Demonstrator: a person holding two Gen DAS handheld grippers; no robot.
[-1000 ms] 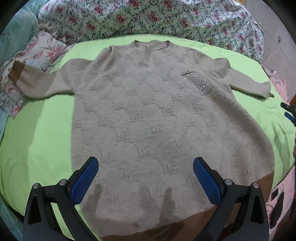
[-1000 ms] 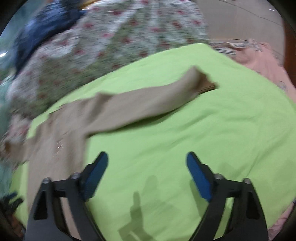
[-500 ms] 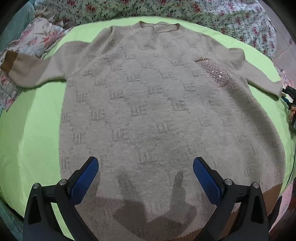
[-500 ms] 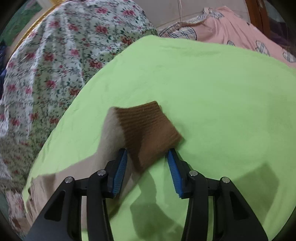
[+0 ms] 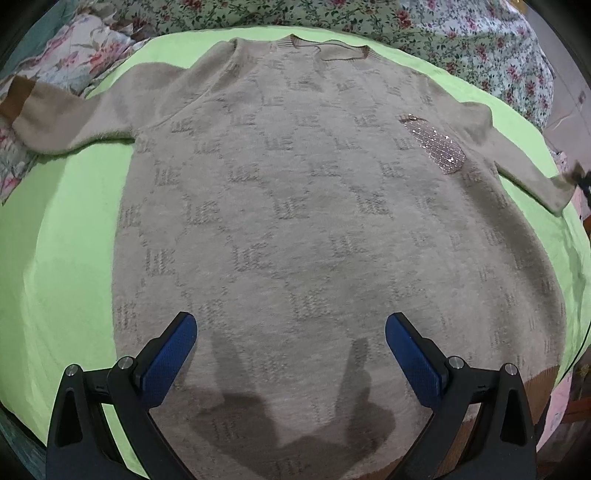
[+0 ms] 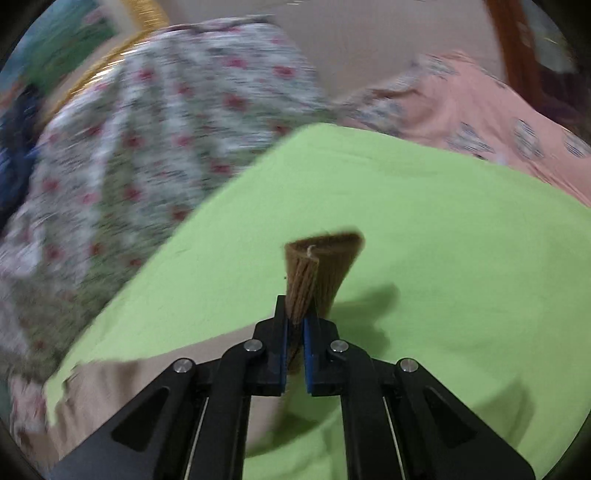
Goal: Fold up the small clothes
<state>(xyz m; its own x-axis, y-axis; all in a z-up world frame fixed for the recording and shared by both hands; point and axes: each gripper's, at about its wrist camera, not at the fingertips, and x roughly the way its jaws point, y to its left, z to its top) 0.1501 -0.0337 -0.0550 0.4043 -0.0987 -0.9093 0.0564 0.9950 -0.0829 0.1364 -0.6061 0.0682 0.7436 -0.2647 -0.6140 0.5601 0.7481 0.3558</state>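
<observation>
While right tongs (image 6: 295, 325) pinch sweater cuff (image 6: 317, 266), green sheet (image 6: 461, 229) beneath.

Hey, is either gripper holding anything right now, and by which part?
The right gripper is shut on the sweater's brown sleeve cuff. The left gripper is open above the sweater, holding nothing.

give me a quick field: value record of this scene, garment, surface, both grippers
garment: beige sweater, spread flat, front up, neck away from the left camera
detail: sparkly patch on chest
surface: green sheet
left gripper: open, over the sweater's lower part, holding nothing
right gripper: shut on brown cuff
cuff state: pinched and lifted off the sheet
surroundings: floral bedding beyond the sheet
</observation>
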